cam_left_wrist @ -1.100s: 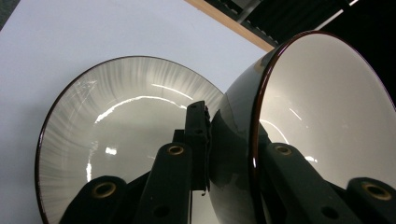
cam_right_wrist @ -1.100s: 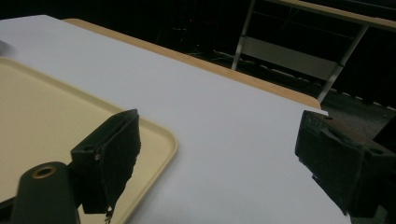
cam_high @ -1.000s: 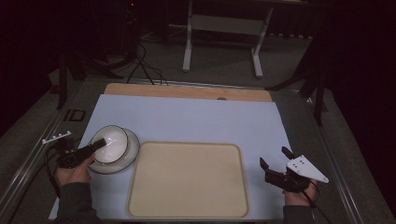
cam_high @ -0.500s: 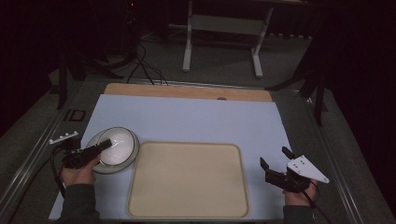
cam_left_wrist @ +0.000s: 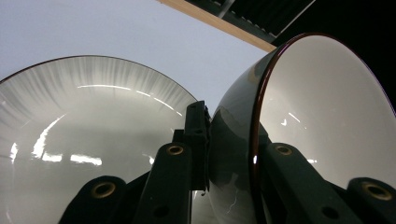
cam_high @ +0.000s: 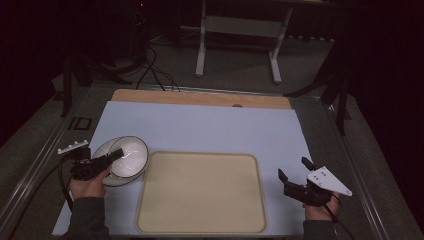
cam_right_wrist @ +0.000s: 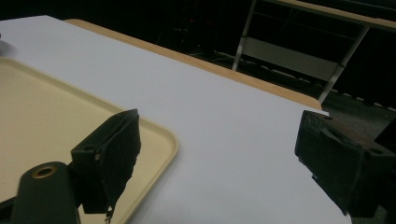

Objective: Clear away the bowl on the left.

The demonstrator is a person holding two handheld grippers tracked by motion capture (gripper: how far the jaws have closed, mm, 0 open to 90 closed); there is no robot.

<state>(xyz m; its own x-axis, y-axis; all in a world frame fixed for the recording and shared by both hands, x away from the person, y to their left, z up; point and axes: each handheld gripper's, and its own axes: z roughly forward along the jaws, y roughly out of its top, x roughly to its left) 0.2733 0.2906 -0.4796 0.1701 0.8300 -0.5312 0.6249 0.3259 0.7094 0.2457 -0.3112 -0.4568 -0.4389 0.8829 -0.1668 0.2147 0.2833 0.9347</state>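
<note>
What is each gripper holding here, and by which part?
The left gripper is shut on the bowl, gripping its rim, tilted above the plate. The right gripper is open beside the tray, holding nothing.

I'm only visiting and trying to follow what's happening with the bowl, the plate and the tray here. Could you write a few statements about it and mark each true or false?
1. The left gripper is clamped on the rim of the bowl. True.
2. The bowl stands flat on the tray. False: it is tilted, over the plate, left of the tray.
3. The right gripper is open and holds nothing. True.
4. The tray carries a cup. False: it is bare.
5. The plate lies right of the tray. False: left.
</note>
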